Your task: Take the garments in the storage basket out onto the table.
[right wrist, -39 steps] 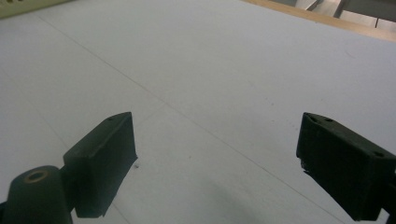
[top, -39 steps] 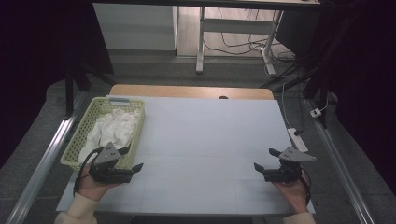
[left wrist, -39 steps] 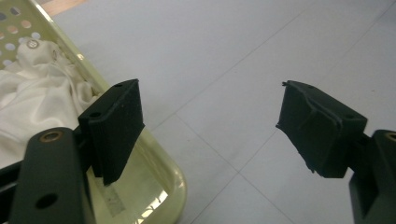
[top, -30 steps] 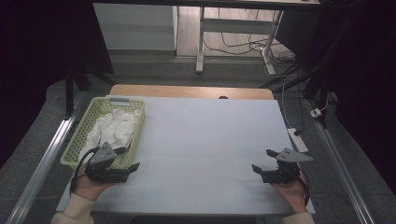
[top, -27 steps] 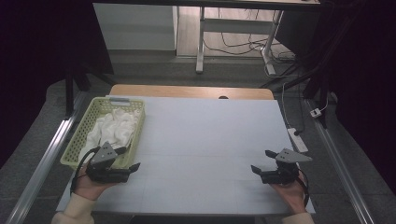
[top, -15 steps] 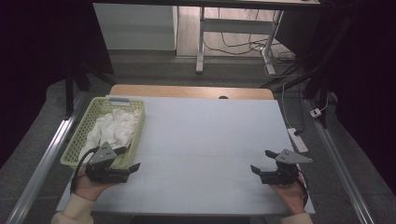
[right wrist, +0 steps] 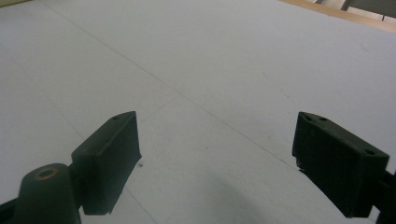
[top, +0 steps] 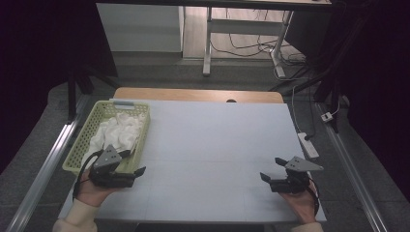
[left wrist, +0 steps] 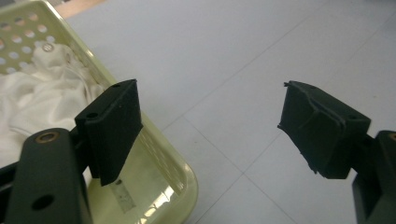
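- Left gripper (top: pixel 137 164): held in the person's left hand (top: pixel 92 191) at the near left of the table (top: pixel 217 140). Jaws point toward the table's middle and stand well apart, with nothing between them.
- In the left gripper view, the left gripper (left wrist: pixel 210 126) has one jaw over the basket's near corner and the other jaw over bare table. No pad touches the basket or the cloth.
- Basket (top: pixel 80 154): pale green, perforated walls, rectangular. It lies along the left edge of the table, just beside the left gripper. In the left gripper view, the basket (left wrist: pixel 184 179) rim runs under the jaw nearer to it.
- Cloth (top: pixel 118 133): white, crumpled, lying inside the basket and covering most of its floor. In the left gripper view, the cloth (left wrist: pixel 42 100) lies behind the jaw nearer to it. Whether the cloth is one piece or several cannot be told.
- Right gripper (top: pixel 270 170): held in the person's right hand (top: pixel 300 205) at the near right of the table, well apart from the basket. Jaws point toward the table's middle.
- In the right gripper view, the right gripper (right wrist: pixel 215 154) has its jaws spread wide over bare table, holding nothing.
- Table: pale surface with faint seam lines; a wooden strip (top: pixel 193 94) shows along its far edge.
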`<control>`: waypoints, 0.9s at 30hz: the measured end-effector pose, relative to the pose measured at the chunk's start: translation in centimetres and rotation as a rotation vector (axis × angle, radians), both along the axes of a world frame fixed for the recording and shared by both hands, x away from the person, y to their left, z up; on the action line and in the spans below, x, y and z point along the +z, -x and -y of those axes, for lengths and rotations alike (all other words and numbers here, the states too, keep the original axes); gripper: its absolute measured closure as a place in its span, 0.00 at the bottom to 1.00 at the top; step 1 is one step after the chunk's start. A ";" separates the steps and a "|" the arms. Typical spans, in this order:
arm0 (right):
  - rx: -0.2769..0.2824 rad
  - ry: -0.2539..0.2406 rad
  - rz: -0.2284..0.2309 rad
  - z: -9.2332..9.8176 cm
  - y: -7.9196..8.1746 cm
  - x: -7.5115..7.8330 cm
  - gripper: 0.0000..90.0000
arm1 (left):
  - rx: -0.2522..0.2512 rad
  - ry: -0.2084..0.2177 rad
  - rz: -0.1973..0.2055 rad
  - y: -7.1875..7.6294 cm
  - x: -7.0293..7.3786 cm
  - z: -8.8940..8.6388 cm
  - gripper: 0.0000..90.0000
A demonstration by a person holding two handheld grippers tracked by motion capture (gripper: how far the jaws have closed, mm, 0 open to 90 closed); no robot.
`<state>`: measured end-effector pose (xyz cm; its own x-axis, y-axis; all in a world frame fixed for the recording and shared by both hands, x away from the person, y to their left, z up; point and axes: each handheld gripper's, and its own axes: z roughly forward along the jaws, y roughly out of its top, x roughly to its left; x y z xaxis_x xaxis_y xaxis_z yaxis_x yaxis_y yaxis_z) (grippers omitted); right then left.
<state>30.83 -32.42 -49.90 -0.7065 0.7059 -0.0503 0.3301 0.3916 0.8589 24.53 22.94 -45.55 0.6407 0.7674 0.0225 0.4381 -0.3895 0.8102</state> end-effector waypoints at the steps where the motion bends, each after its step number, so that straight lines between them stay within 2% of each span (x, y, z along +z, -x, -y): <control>1: 0.001 -0.009 -0.002 0.1 0.0 0.0 0.17 | -0.005 -0.006 0.006 0.1 0.3 0.1 0.23; 7: 0.000 -0.027 -0.003 0.0 0.2 0.1 0.17 | -0.004 -0.012 -0.009 -0.4 0.5 -0.1 0.23; 15: 0.002 -0.024 -0.011 0.2 0.1 -0.1 0.18 | 0.019 0.026 -0.023 -2.9 2.2 -1.1 0.24; 17: -0.001 -0.023 -0.010 0.1 0.1 -0.1 0.18 | 0.030 0.047 -0.041 -3.7 2.7 -1.5 0.24; 27: -0.003 -0.023 -0.017 0.1 0.2 -0.2 0.18 | 0.053 0.040 -0.048 -5.1 3.6 -1.9 0.24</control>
